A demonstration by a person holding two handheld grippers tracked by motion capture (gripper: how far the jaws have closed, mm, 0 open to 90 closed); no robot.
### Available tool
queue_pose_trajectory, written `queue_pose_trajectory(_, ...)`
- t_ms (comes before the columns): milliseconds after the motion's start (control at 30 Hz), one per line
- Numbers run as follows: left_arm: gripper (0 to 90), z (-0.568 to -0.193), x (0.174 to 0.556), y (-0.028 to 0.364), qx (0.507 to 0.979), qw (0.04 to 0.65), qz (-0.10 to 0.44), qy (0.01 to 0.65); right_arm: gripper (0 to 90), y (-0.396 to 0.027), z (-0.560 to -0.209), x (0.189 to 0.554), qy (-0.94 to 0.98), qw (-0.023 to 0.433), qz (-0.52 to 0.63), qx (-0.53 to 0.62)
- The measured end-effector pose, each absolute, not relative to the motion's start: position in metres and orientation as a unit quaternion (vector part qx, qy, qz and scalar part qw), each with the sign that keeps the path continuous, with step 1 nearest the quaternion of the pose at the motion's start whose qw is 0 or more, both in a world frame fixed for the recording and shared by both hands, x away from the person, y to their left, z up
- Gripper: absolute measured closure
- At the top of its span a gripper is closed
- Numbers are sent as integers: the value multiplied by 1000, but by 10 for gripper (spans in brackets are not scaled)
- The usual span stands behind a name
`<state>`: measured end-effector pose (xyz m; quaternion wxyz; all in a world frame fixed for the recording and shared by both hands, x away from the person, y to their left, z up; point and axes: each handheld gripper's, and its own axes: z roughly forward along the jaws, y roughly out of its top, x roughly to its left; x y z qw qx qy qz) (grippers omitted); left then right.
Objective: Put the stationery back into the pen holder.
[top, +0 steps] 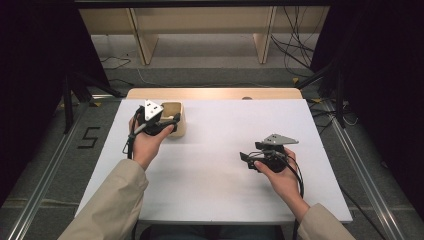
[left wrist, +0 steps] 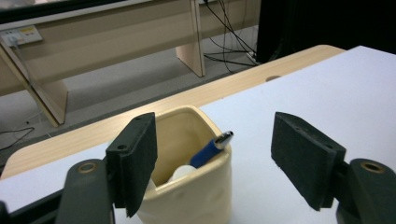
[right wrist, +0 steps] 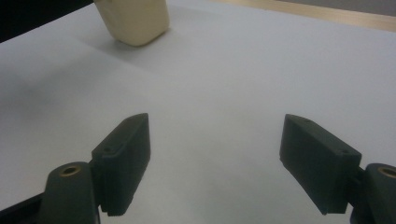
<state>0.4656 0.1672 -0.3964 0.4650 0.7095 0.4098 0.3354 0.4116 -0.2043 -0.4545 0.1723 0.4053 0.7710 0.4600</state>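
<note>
Left gripper view | pen (left wrist: 211,149) leans in cup (left wrist: 187,196), tip up-right | left tool (left wrist: 224,163) open, empty | right tool (right wrist: 217,163) open

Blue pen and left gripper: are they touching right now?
Apart. In the left gripper view the blue pen leans inside the cream cup, and the left gripper has open jaws with clear space beside the pen.
</note>
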Motion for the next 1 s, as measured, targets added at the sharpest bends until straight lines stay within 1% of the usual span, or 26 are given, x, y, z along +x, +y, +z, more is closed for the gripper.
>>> queue_pose_trajectory(500, 283, -399, 437, 171, 742, 464, 292, 386, 247, -211, -454, 409, 775, 168, 457, 403)
queue_pose_trajectory(733, 273, -414, 421, 173, 763, 463, 261, 368, 244, -213, -456, 408, 778, 164, 453, 402)
queue_pose_trajectory(1000, 272, -430, 408, 178, 766, 464, 249, 368, 240, -215, -456, 407, 785, 158, 447, 399)
